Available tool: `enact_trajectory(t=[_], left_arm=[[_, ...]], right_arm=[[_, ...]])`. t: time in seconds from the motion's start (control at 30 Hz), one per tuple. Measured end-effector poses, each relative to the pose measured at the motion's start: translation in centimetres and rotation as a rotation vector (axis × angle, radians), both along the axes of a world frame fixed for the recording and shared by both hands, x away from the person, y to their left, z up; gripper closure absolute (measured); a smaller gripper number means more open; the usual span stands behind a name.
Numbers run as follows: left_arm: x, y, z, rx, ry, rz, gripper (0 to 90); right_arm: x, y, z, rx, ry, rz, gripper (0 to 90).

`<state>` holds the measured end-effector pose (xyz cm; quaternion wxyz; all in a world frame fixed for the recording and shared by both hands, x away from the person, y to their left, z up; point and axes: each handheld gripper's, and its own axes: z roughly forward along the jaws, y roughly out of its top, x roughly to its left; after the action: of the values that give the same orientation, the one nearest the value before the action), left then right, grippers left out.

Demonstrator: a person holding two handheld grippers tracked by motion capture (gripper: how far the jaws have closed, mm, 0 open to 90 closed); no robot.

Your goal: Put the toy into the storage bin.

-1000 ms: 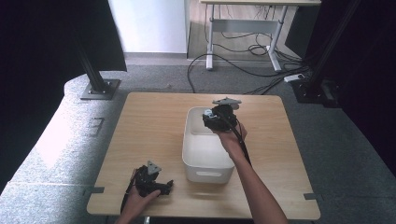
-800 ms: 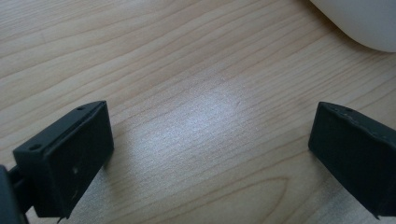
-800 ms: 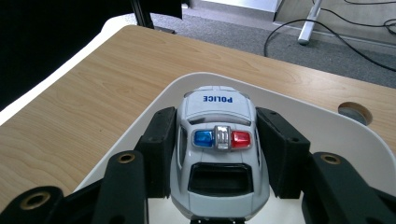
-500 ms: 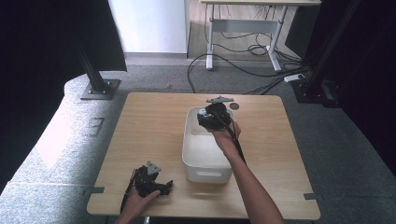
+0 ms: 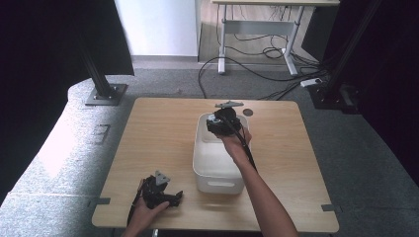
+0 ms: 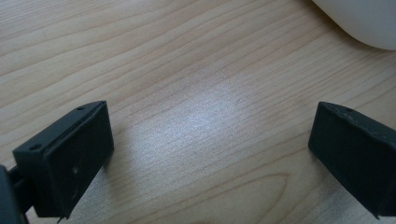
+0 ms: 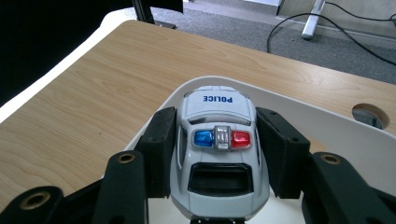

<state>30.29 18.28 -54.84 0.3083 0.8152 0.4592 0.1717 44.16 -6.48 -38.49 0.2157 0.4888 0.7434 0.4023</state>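
A white toy police car with blue and red roof lights sits between the pads of my right gripper, which is shut on its sides. In the high view my right gripper hangs over the far end of a white plastic bin at the middle of the table. The car is hidden under the gripper there. My left gripper rests on the wooden table near its front edge, left of the bin. Its jaws stand wide open over bare wood, with nothing between them.
The bin's rounded corner lies just beyond my left gripper. A round cable hole sits in the tabletop behind the bin. Grey carpet, loose cables and a desk frame lie past the far edge.
My right gripper has drifted slightly left over the bin's far end with the car held. The left gripper has stayed where it was.
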Motion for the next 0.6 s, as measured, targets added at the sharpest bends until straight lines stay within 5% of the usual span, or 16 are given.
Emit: enact_trajectory(t=[0.6], left_arm=[[-0.1,0.1,0.0,0.001,0.0,0.001,0.0]], right_arm=[[1.3,0.9,-0.5,-0.022,0.022,-0.001,50.3]])
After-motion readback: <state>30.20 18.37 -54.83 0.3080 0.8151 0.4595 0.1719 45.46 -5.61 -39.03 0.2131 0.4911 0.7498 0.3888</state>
